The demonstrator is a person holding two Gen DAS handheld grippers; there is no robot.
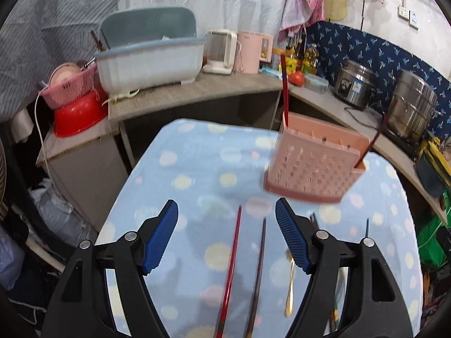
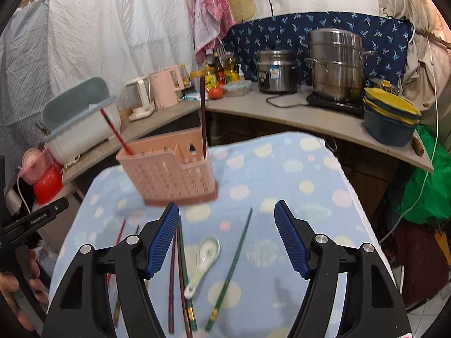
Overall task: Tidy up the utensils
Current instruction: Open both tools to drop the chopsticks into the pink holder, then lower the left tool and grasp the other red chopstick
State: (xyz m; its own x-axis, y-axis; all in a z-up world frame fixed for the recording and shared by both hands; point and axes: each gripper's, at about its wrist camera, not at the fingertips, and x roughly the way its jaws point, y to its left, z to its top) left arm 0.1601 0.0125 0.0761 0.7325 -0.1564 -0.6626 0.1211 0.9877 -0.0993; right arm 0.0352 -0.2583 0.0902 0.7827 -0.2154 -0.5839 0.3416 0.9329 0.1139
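Your left claw (image 1: 227,211) is released, its blue ribbed pads (image 1: 163,236) spread wide with nothing between them. Directly below it on the pale blue dotted cloth covering the table (image 1: 197,169) lie a long red chopstick (image 1: 232,267) and a dark brown chopstick (image 1: 258,276), roughly parallel and close together. Just to their right lies a small gold metal spoon (image 1: 290,287).

Your right claw (image 2: 227,211) is also released and empty. Under its left pad you see a bundle of dark and green chopsticks (image 2: 180,276) lying close together, and beside them a white ceramic soup spoon with a green pattern (image 2: 203,262), bowl pointing away from you. A single green chopstick (image 2: 231,270) lies just right of the spoon, apart from it, slanting up to the right.

Farther out on the cloth stands the pink perforated plastic utensil holder (image 1: 315,163), blurred in both views. A red chopstick (image 1: 285,90) stands in its left end and a dark chopstick (image 1: 372,143) leans out of its right end.

Beyond the table, a grey counter (image 2: 282,112) carries a white and blue plastic dish bin (image 1: 152,64), a pink kettle (image 1: 249,53), a steel rice cooker (image 2: 276,70) and a tall steel stacked steamer pot (image 2: 335,64).
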